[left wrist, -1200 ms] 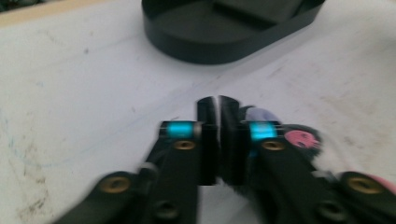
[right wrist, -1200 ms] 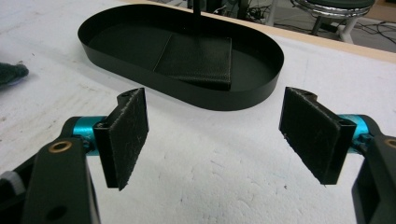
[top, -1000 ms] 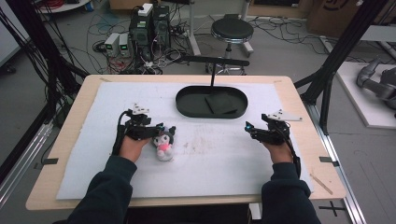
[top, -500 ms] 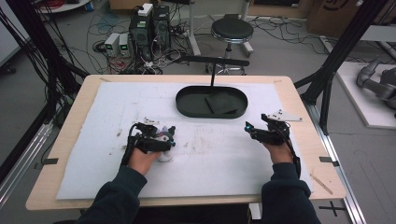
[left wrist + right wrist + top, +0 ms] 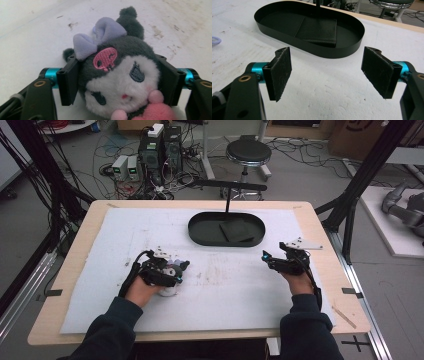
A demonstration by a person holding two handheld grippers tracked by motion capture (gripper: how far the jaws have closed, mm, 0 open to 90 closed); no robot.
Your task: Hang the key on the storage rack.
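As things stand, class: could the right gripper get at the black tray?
Probably yes. The right gripper hangs open over bare mat, and the tray lies just ahead of its jaws with nothing between them. The left gripper, busy with the plush, is off to the side.

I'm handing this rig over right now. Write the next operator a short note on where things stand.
Left gripper: jaws shut on the plush toy's head; the toy lies on the white mat, front left.
Right gripper: open, empty, low over the mat just short of the black tray.
Tray holds a dark pad.
Done: toy gripped.
Left: probably lift it and carry it to the tray; it is not yet off the mat.
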